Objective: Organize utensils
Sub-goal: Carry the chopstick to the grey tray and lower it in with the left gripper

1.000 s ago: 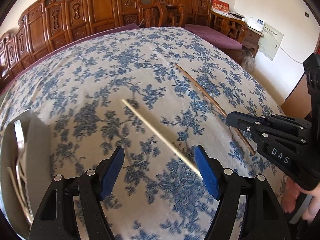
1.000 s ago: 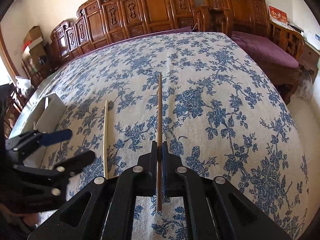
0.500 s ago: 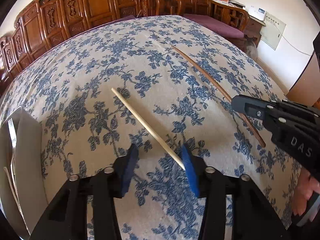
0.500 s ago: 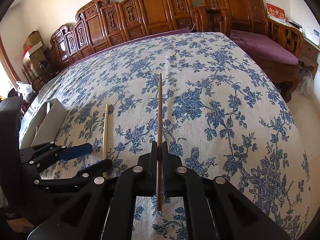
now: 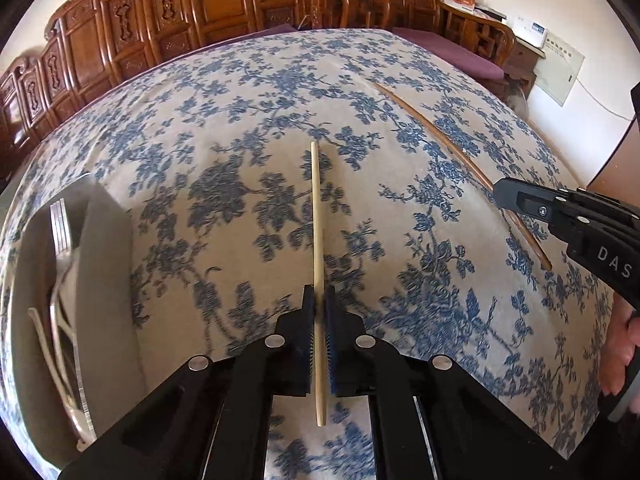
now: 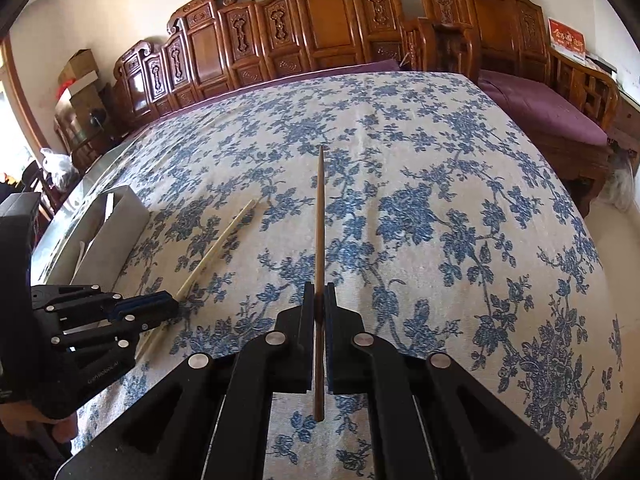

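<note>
While the left tongs (image 5: 319, 320) clamp the pale chopstick (image 5: 317, 232) near its thick end, the left wrist view shows the stick running straight ahead over the blue-flowered tabletop (image 5: 224, 128), its far tip apparently low on the cloth. At the left edge sits a shiny metal utensil tray (image 5: 100, 264) with a fork (image 5: 60, 224) and other pieces inside. To the right, the right tongs (image 5: 500, 194) pinch the dark chopstick (image 5: 436, 128), which slants away across the cloth; a hand (image 5: 620, 344) shows at the frame's edge.

Seen from the right wrist, the right tongs (image 6: 319, 304) are closed on the dark chopstick (image 6: 320, 232), gripped near its rear end and pointing forward, its tip over the flower pattern. Lower left, the left tongs (image 6: 168, 306) grip the pale chopstick (image 6: 220, 244), which angles away toward the grey-sided utensil tray (image 6: 116, 224) near the tabletop's left edge.

Both sticks appear secured, so the step in hand looks like the carry to the tray. Done well, each stick would be lifted clear of the cloth before swinging left, kept roughly parallel to the tray's long side, and lowered among the cutlery before the tongs open. With the grips so far back, the long free ends may droop or pivot; slow, level motion would help.
</note>
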The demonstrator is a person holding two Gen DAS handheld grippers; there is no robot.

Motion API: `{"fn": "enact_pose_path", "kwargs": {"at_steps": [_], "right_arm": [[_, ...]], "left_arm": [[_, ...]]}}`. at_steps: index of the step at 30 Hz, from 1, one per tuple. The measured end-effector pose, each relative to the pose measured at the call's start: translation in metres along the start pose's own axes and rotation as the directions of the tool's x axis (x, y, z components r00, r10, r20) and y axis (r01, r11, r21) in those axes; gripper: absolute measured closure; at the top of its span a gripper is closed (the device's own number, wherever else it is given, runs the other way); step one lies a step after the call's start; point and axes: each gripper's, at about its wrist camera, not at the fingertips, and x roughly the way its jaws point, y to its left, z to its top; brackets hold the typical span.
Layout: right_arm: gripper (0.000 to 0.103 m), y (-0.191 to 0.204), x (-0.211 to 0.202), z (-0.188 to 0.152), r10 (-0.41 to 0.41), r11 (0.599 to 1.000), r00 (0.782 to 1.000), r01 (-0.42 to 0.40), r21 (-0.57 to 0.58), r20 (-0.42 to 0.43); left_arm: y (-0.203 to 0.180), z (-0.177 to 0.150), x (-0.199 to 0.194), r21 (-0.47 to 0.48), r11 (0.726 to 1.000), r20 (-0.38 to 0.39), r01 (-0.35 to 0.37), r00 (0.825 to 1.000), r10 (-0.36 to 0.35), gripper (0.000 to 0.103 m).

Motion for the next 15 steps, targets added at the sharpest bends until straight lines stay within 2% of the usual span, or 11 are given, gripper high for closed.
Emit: {"fn": "enact_pose_path", "kwargs": {"at_steps": [15], "right_arm": [[0.097, 0.052, -0.005, 0.005, 0.031, 0.995, 0.999, -0.028, -0.098, 0.020]], "left_arm": [[0.037, -0.008, -0.062, -0.009, 1.000, 0.095, -0.018, 0.995, 0.019, 0.099]]}}
